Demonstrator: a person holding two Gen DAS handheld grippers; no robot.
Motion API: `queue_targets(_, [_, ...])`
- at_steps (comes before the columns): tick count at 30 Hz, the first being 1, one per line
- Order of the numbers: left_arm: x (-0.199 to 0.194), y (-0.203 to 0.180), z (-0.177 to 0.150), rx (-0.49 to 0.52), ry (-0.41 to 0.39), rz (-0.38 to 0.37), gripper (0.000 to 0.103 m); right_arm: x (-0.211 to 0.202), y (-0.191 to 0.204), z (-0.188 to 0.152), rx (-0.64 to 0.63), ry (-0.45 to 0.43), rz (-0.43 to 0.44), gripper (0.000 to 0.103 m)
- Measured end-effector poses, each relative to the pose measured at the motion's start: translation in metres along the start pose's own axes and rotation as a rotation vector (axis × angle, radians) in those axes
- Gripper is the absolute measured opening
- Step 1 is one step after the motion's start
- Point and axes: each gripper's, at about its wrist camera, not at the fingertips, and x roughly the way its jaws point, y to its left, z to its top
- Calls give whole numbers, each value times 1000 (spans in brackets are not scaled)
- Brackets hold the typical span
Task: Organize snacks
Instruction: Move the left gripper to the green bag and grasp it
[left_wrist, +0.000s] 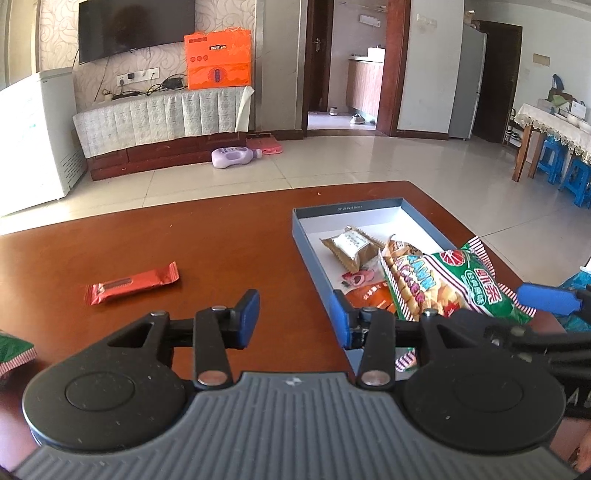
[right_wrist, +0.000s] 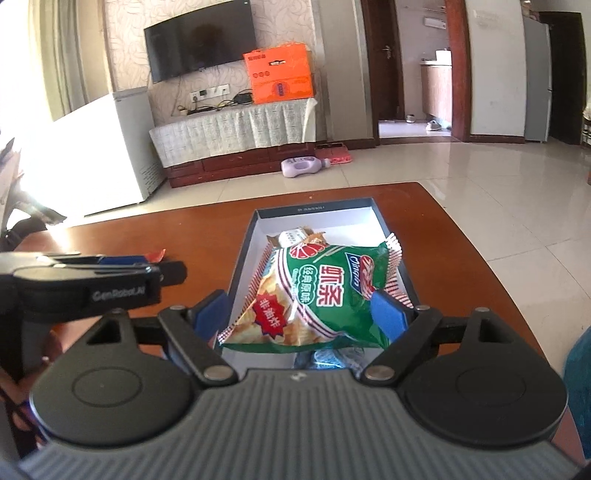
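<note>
From the left wrist camera, the left gripper (left_wrist: 295, 319) hangs low over the shiny brown wooden bench (left_wrist: 221, 240) with its blue-tipped fingers (left_wrist: 248, 314) wide apart and nothing between them. A long red shiny snack bar (left_wrist: 132, 283) lies flat on the bench, off to the left and well apart from the box. On the right sits the flat blue cardboard box with a white inside (left_wrist: 306, 236). In the box lie a small brown snack packet (left_wrist: 349, 246), a small orange packet (left_wrist: 371, 297) and a tiny pink one (left_wrist: 356, 277). A big green, red and white bag of shrimp chips (left_wrist: 454, 282) sits over the near part of the box, and one blue finger of the right gripper (left_wrist: 546, 297) touches its right end. A bit of another green bag (left_wrist: 14, 352) peeks in at the far left edge. From the right wrist camera, the right gripper (right_wrist: 301, 315) has its two blue fingers (right_wrist: 386, 315) squeezed on the near end of the big green chip bag (right_wrist: 325, 295), which is above the white inside of the box (right_wrist: 332, 218). The brown packet (right_wrist: 293, 236) shows just behind the bag. The left gripper (right_wrist: 92, 284) is off to the left, above the bench (right_wrist: 147, 236).
</note>
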Motion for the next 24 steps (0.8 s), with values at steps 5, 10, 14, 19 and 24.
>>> queue_targets(5, [-11,4,-4,-2,-6,7,49,-20,-1,3,66,-122,-20,86])
queue_targets(10, [-29,20,-10,-24,-27,39,55,-40,15,4,78,-294,43,86])
queue_targets(14, [-44,46,-17,-53,-32,83,57,-28,43,4,31,-256,130,86])
queue_targets(19, [-60,94,-24,-109,-32,147,61,-14,80,4,-10,-206,213,86])
queue_targets(24, [-78,148,-30,-159,-48,201,69,0,117,-1,-46,-147,273,86])
